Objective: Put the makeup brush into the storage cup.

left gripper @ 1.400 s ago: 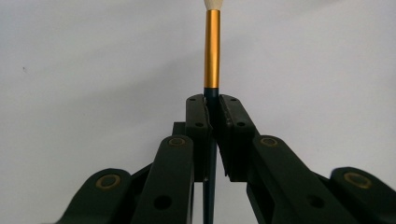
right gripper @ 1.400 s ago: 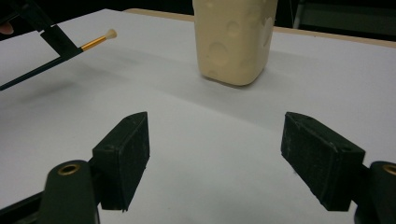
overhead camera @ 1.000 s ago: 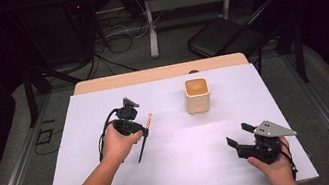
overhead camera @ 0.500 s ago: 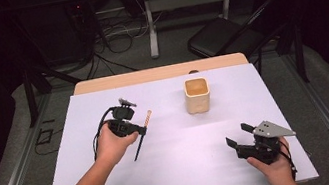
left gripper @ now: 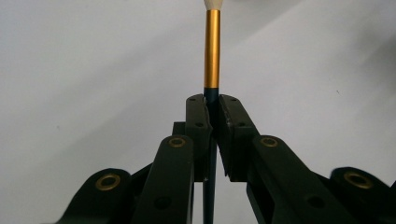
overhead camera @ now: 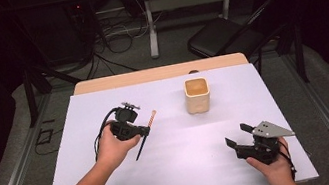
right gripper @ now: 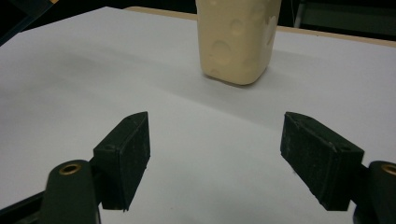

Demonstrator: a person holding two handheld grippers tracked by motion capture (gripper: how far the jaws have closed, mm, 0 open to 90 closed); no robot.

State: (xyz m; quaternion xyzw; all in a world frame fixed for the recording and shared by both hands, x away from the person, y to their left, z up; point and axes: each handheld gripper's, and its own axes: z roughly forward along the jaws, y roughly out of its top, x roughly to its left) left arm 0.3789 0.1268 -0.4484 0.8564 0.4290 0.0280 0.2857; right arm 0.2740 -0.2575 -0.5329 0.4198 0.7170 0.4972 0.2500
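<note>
— What stands on the bench that a hand would have to go round?

— One upright thing, the cream cup, toward the far edge, right of middle. The left gripper holds a pencil slantwise over the left half.

— And between the two hands?

— Bare white sheet, wide enough to pass. The right gripper sits near the front right corner, jaws spread, with open surface between it and the cup.

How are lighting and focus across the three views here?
High view: white table bright, surroundings nearly black. Left gripper view: pencil sharp between the shut left gripper, background plain and evenly lit. Right gripper view: open right gripper soft, cup cut off by the top edge, faint shadow beneath.
</note>
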